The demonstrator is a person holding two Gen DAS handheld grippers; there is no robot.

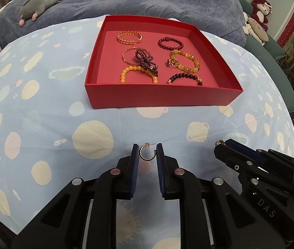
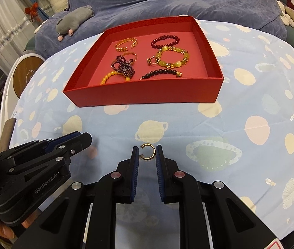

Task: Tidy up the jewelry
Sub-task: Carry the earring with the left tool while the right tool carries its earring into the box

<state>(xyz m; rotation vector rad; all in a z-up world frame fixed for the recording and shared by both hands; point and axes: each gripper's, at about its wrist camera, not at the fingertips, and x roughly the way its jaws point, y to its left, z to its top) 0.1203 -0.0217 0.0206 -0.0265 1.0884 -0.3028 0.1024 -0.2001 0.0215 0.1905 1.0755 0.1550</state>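
We see a round bench (image 1: pixel 43 124) covered in a pale blue cloth printed with planets. Towards its far side sits an open red box (image 1: pixel 161 95), shallow and square.

Inside the box lie several bracelets. At the back left is a gold cuff bracelet (image 1: pixel 129 37), and at the back right a dark red bead bracelet (image 1: pixel 170 43). In the middle a purple bead bracelet (image 1: pixel 145 62) is bunched over a thin gold bangle (image 1: pixel 127 57), with a yellow stone bracelet (image 1: pixel 185 62) to its right. Nearest the front wall are a yellow bead bracelet (image 1: pixel 138 74) and a black bead bracelet (image 1: pixel 185 77), both partly hidden by that wall.

Over the near part of the bench, well short of the box, we hold both tools. The left gripper (image 1: pixel 148 154) has its jaws clamped on a small gold hoop earring (image 1: pixel 145 153), its post pointing up. The right gripper (image 2: pixel 147 154), just beside it, has its jaws clamped on a second gold hoop earring (image 2: pixel 148 151), an open C shape.

Behind the bench is a bed with a blue-grey blanket (image 1: pixel 147 2), and a grey plush toy (image 1: pixel 39 5) lies on it.
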